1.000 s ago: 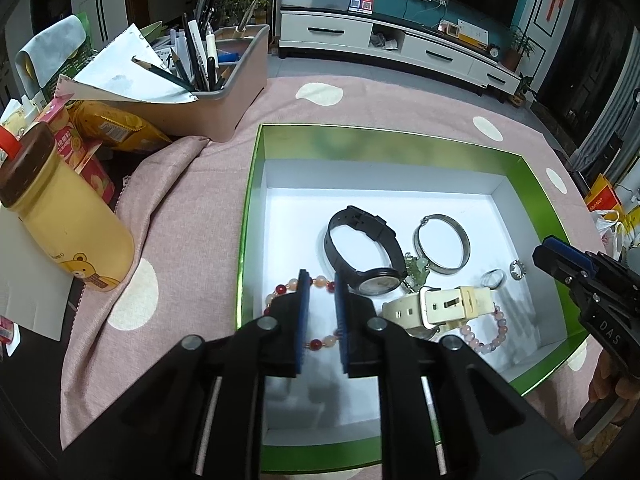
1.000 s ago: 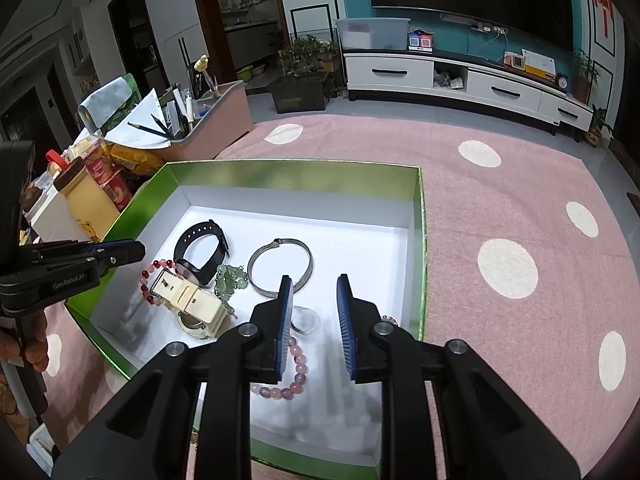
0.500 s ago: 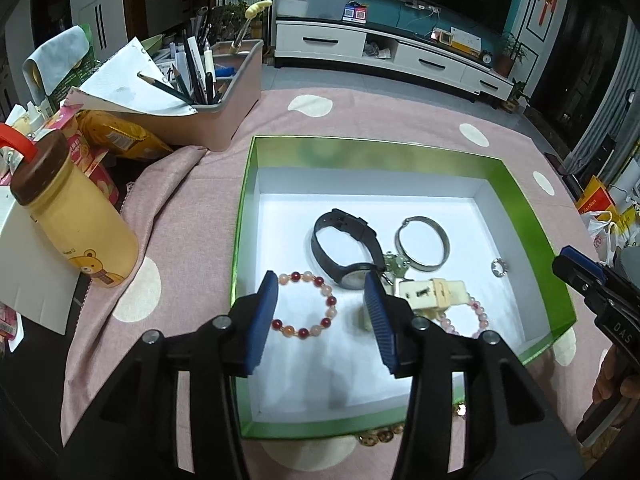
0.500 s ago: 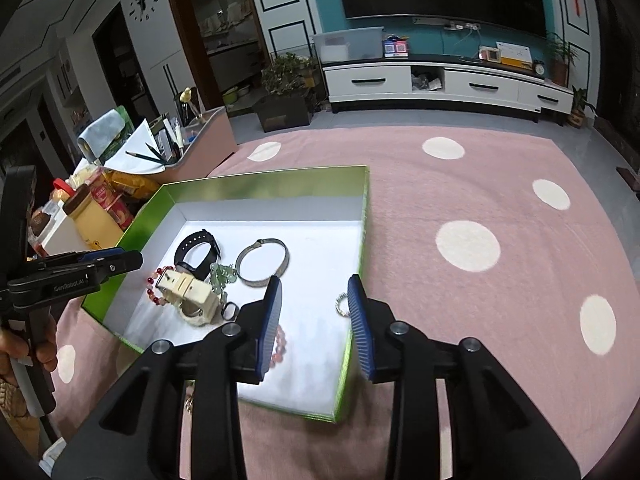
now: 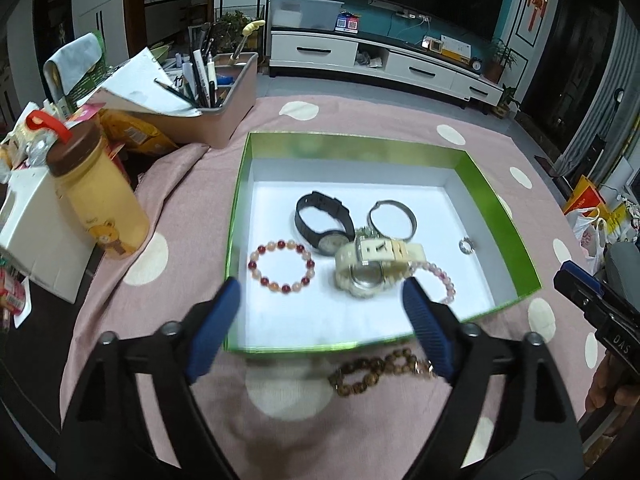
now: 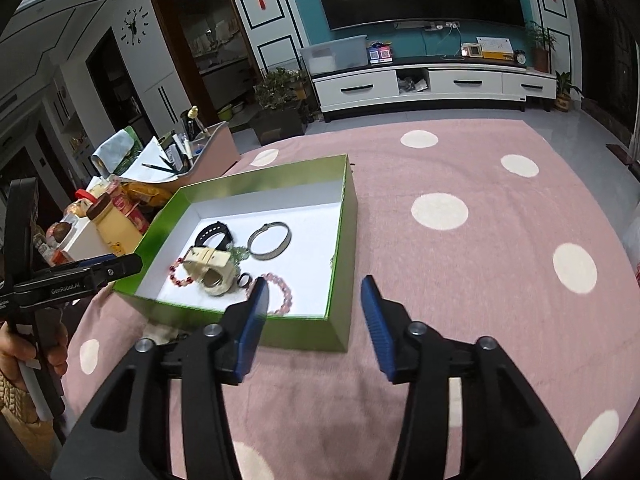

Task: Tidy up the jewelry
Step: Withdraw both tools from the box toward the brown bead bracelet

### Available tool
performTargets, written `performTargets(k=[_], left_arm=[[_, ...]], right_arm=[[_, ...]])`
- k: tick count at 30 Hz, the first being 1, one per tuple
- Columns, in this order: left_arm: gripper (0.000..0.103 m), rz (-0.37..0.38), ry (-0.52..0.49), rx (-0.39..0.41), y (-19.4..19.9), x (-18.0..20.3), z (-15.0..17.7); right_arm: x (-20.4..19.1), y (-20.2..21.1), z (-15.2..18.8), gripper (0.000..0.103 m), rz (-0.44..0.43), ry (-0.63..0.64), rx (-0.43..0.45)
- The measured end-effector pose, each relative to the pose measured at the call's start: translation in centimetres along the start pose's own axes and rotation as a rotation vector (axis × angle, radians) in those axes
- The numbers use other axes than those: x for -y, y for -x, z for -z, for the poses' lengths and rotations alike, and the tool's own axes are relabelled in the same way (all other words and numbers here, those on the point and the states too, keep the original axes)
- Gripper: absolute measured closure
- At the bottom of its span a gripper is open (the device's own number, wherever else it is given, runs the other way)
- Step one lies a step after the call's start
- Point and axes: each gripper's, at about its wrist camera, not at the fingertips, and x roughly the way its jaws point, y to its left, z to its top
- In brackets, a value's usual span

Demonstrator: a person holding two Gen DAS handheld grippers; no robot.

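A green box [image 5: 348, 144] with a white floor holds a black watch [image 5: 320, 216], a silver bangle [image 5: 394, 218], a cream watch [image 5: 372, 260], a red bead bracelet [image 5: 280, 266], a pink bead bracelet [image 5: 442, 280] and a small ring [image 5: 466, 245]. A brown bead bracelet [image 5: 380, 370] lies on the pink cloth in front of the box. My left gripper [image 5: 322, 334] is open and empty above the box's near edge. My right gripper [image 6: 314, 320] is open and empty over the box's near right corner [image 6: 340, 332].
A yellow bottle [image 5: 100, 200] with a brown cap, snack packets and a pink bin of pens [image 5: 216, 104] stand left of the box. The pink dotted cloth [image 6: 480, 260] stretches to the right. The right gripper shows at the left view's right edge [image 5: 592, 308].
Both grippers have opened wide and pulled back from inside the box. The red bead bracelet now lies free on the box floor. The brown bracelet has come into view.
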Motion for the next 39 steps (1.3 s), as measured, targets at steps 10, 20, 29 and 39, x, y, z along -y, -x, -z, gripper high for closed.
performTargets(k=[10, 20, 29, 39], left_arm=[[0.004, 0.021, 0.035, -0.051, 1.4, -0.3, 3.4], [0.002, 0.059, 0.061, -0.089, 1.8, -0.2, 6.5], [0.002, 0.062, 0.074, -0.112, 2.0, 0.3, 7.9], [0.002, 0.069, 0.066, -0.138, 1.7, 0.9, 9.0]], right_arm=[[-0.4, 1.7, 1.8, 0.034, -0.029, -0.027, -0.002], [-1.7, 3.0, 3.2, 0.025, -0.040, 0.004, -0.008], [-2.7, 3.5, 4.5, 0.024, -0.066, 0.030, -0.027], [-3.1, 2.9, 6.1, 0.024, -0.075, 0.051, -0.074]])
